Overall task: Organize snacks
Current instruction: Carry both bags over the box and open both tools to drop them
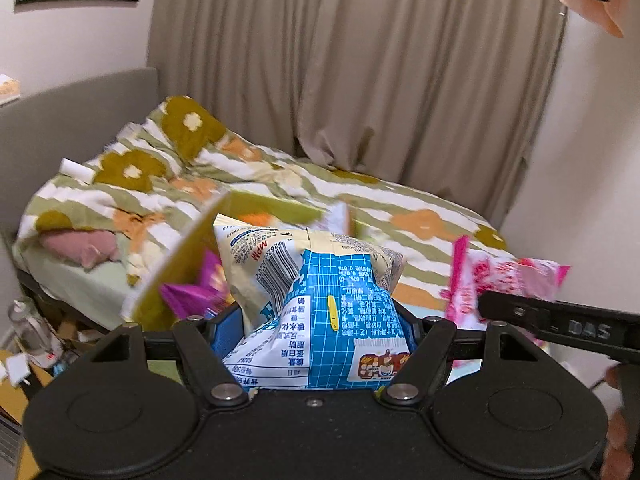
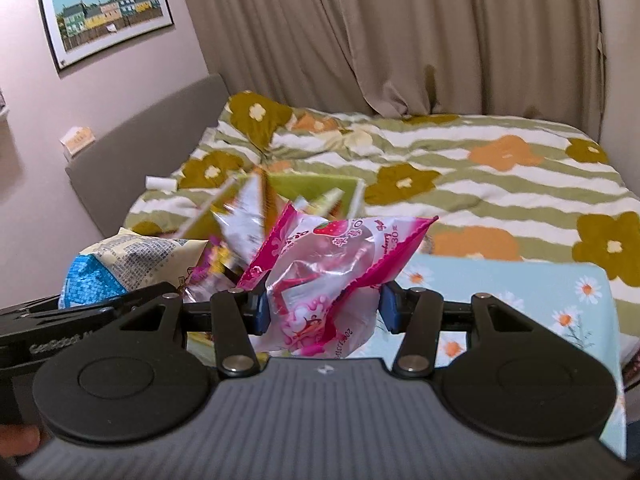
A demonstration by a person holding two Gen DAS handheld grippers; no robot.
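My left gripper [image 1: 316, 332] is shut on a blue-and-cream snack bag [image 1: 320, 312], which is pinched between its blue pads and stands up in front of the camera. My right gripper [image 2: 322, 312] is shut on a pink strawberry snack bag [image 2: 332, 272]. Both bags hang side by side above the bed. The pink bag [image 1: 500, 280] shows at the right of the left wrist view, and the blue-and-cream bag [image 2: 120, 264] at the left of the right wrist view. Just behind them is a blurred yellow-green box [image 1: 180, 264] with a purple packet [image 1: 192, 292] and other packets in it.
A bed with a green, white and orange flowered duvet [image 2: 480, 168] fills the middle. A light blue daisy cloth [image 2: 520, 292] lies at its near right. A grey headboard [image 1: 80, 112] is at the left, beige curtains [image 1: 360, 60] are behind. A bottle [image 1: 28, 324] and clutter lie on the floor at left.
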